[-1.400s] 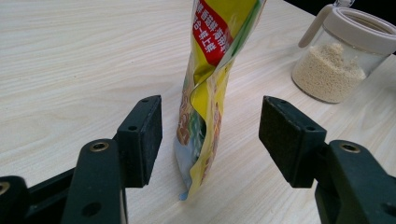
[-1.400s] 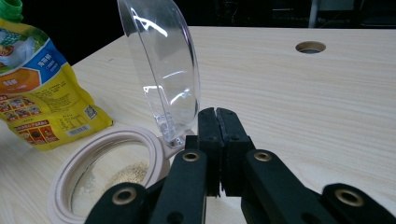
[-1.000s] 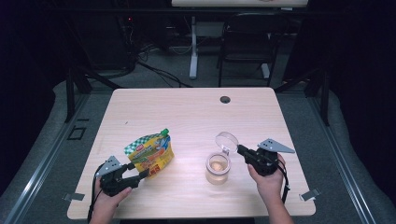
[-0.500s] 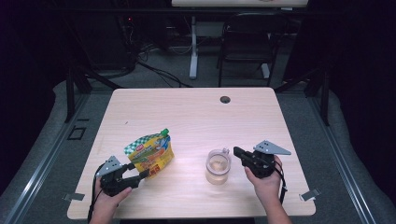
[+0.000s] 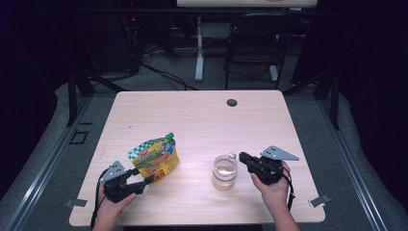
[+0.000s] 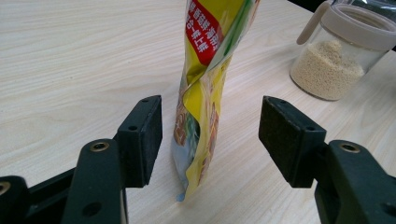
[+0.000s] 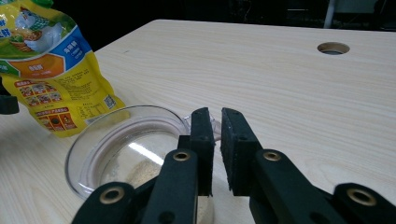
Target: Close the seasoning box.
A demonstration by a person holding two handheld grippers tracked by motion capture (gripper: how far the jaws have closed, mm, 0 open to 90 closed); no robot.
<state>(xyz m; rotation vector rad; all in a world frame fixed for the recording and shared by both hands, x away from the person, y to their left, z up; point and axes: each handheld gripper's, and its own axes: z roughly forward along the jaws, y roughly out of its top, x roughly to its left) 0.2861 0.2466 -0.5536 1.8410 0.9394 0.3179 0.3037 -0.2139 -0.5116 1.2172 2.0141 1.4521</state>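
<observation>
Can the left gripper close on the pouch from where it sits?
Probably yes. The pouch stands upright between the open jaws of the left gripper, nearer the left jaw, with nothing else between them. The jar stands off to the side, clear of that gripper.

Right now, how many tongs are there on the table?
2. The left tongs sit near the table's front left, jaws open around the yellow pouch. The right tongs are at the front right, beside the glass jar of grains.

1 pouch [image 5: 155, 159], 1 jar [image 5: 224, 171], 2 hand-held grippers: left [image 5: 144, 181], right [image 5: 242, 158].
</observation>
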